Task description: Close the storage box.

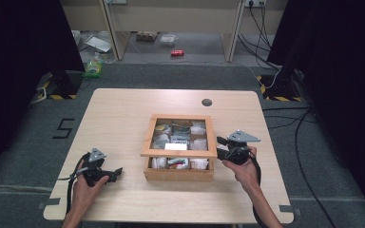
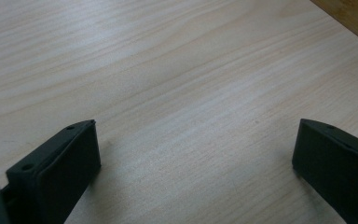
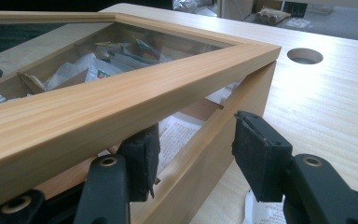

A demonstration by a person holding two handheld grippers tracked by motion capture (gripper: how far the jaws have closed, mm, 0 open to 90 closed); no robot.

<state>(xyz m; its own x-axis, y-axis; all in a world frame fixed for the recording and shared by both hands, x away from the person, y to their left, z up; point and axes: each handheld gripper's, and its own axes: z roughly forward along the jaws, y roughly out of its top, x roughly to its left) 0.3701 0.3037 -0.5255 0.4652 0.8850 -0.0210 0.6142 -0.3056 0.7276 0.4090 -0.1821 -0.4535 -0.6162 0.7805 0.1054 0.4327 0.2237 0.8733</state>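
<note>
On the pale wood-grain table (image 1: 123, 114), which has a round dark cable hole (image 1: 206, 102) near its far edge, a square wooden box with a glass-paned lid (image 1: 179, 147) stands a little right of the middle. Its lid is raised at the near side, resting at a tilt so that the front row of compartments lies uncovered below the near frame rail. Through the glass and in the open front row, white and coloured paper sachets (image 1: 177, 142) fill the compartments, though their print is too small to read from above.

At the box's right wall, the right gripper (image 1: 224, 147), black with a grey three-cornered plate on top, is held in the person's right hand (image 1: 245, 169). In the right gripper view its jaws straddle the box's right side wall just under the tilted lid rail (image 3: 121, 100): one jaw sits inside the box beneath the rail, the other outside. They stand partly apart, and a gap shows between the outer pad and the wall, so nothing is clenched.

Well apart from the box, toward the table's near left, the left gripper (image 1: 115, 174) rests low over the bare wood in the left hand (image 1: 86, 186). Its jaws are spread wide and released, with only table surface between them.
</note>
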